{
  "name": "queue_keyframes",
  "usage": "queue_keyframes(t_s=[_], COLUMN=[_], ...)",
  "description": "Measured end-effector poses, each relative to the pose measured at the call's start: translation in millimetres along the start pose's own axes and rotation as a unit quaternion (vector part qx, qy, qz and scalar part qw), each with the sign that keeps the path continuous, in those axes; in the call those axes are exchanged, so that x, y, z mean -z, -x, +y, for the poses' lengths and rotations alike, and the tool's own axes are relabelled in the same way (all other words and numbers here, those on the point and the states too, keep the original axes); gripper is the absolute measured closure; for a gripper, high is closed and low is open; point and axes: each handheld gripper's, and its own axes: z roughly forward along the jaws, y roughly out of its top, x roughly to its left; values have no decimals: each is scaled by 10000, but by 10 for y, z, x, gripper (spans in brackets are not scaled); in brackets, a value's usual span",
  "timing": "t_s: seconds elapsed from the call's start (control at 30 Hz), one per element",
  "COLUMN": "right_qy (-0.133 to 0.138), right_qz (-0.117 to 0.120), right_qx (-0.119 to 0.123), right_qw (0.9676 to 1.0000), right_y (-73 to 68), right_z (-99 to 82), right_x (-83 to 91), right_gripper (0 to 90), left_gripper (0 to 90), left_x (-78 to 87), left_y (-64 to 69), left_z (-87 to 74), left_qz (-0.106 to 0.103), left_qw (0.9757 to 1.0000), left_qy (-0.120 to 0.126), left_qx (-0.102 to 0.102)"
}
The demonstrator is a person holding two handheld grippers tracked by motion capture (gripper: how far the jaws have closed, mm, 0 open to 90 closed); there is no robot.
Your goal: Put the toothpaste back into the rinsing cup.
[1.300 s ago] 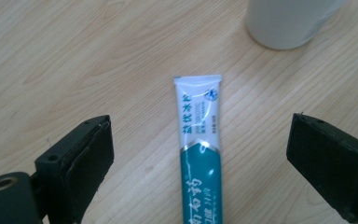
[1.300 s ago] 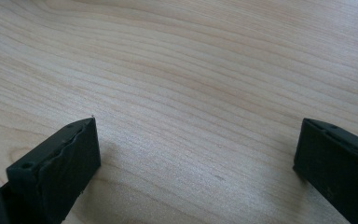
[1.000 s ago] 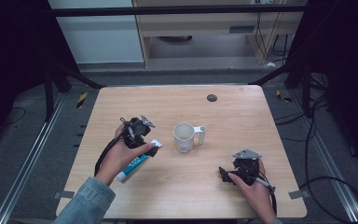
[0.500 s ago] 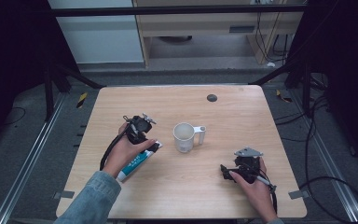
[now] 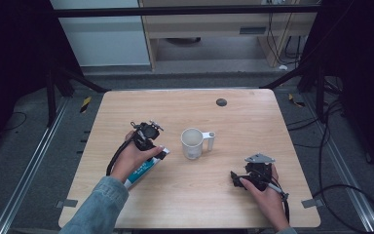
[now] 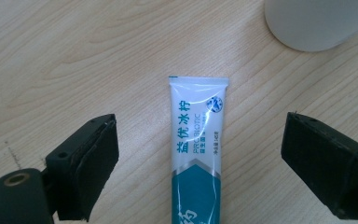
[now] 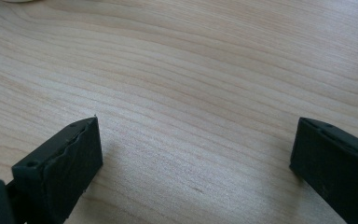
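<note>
Black pads of your left gripper (image 6: pixel 193 172) stand wide, one either side of the toothpaste tube (image 6: pixel 198 149), neither touching it. White-and-teal, the tube lies flat on the wooden table (image 5: pixel 253 112) at about 8 o'clock from the white mug (image 5: pixel 193 143), its crimped end toward the mug. My judgement: the step in hand is the pick-up. Keep the tube centred between the pads, settle until they nearly meet the tabletop, then close across the firm printed body, not the thin crimp. Squeeze only enough to hold; a hard pinch may buckle the tube. Mind the mug just beyond at 1 o'clock in the left gripper view when lifting. Your right gripper (image 5: pixel 246 179) rests at 4 o'clock from the mug, wide apart over bare wood, holding nothing.
</note>
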Motion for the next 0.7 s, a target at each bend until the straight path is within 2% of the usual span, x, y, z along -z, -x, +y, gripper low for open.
queue_keyframes(t_s=[0.17,0.43,0.7], right_qy=[-2,0,3], right_qz=[-1,0,6], right_qx=[5,0,-4], right_qw=[10000,10000,10000], right_y=[0,-1,-4], right_z=[0,-1,-5], right_x=[0,1,5], right_gripper=[22,22,22], left_gripper=[135,261,350], left_x=[-78,-196,-252], left_y=[0,-49,-40], left_z=[-27,-135,-153], left_qz=[-34,-147,-161], left_qw=[9999,9994,9992], left_qy=[-116,-298,-342], left_qx=[-61,116,150])
